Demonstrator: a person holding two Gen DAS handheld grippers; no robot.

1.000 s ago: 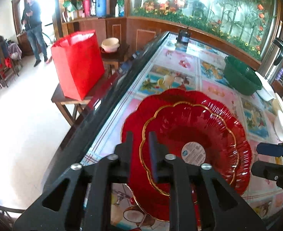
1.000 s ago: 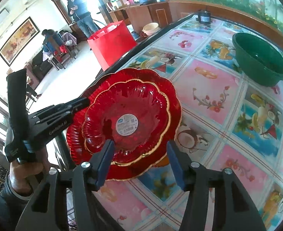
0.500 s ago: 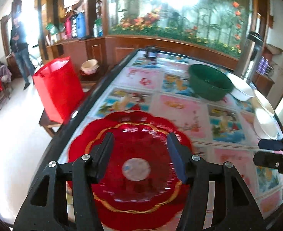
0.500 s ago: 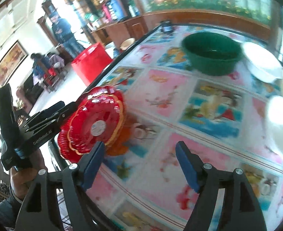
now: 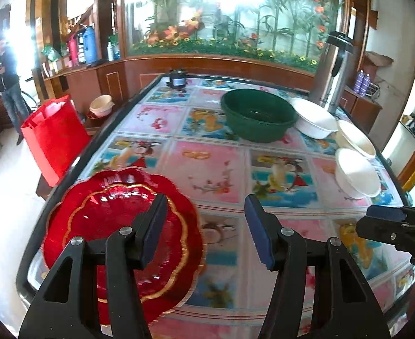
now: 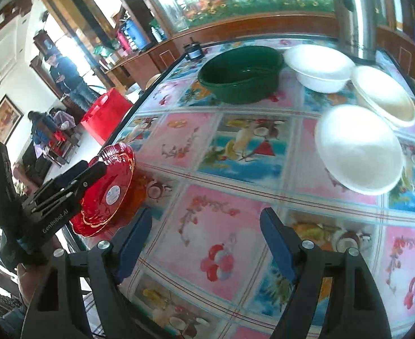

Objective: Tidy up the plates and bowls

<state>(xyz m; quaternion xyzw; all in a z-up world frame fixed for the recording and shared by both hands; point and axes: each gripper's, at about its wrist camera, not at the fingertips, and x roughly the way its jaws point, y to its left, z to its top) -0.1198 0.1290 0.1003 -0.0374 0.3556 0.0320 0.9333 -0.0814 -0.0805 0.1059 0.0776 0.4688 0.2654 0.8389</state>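
Two scalloped red glass plates with gold rims (image 5: 117, 226), the smaller nested on the larger, lie at the near left corner of the long table (image 5: 216, 169), close to its dark edge. A round paper label with blue print sits at the centre of the upper plate, visible in the right wrist view (image 6: 113, 192); its wording is too small to read. Further along the table stands a deep dark green plastic basin (image 5: 259, 114), and just beside it a wide white bowl (image 5: 314, 118); two more white bowls (image 5: 357, 173) sit along the right edge, one behind the other. The table top carries a glossy cloth printed with fruit and flower panels. The left gripper (image 5: 204, 226) hovers over the near end of the table, jaws spread with nothing between them; its left finger overlaps the plates in the picture, but contact cannot be confirmed. The right gripper (image 6: 204, 243) hangs over bare cloth, jaws spread wide and empty. In the right wrist view the left gripper's body reads "GenRobot.AI" in white (image 6: 55, 221), with a hand (image 6: 24, 279) beneath it. Beyond the table's left side stands a red paper bag (image 5: 53, 135); a tall steel urn (image 5: 331, 73) stands at the far right, and a small dark pot (image 5: 177, 79) at the far end.
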